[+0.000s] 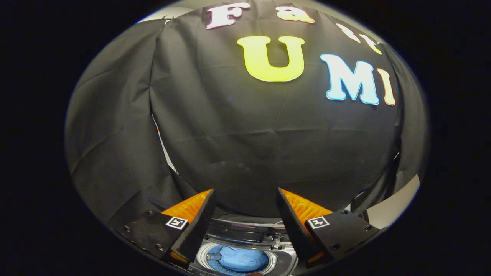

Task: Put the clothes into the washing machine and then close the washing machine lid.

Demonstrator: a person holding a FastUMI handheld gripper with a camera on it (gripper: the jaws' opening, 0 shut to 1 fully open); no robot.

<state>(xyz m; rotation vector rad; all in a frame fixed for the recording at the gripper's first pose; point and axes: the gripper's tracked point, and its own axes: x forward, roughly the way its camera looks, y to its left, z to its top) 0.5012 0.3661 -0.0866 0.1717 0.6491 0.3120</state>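
Gripper view: my claw [245, 201] is spread wide, holding nothing, fingers touching nothing. Below and between them sits the washing machine [245, 239], lid raised at its back, blue clothes [239, 260] inside its drum. Booth wall beyond the machine; free space above it.
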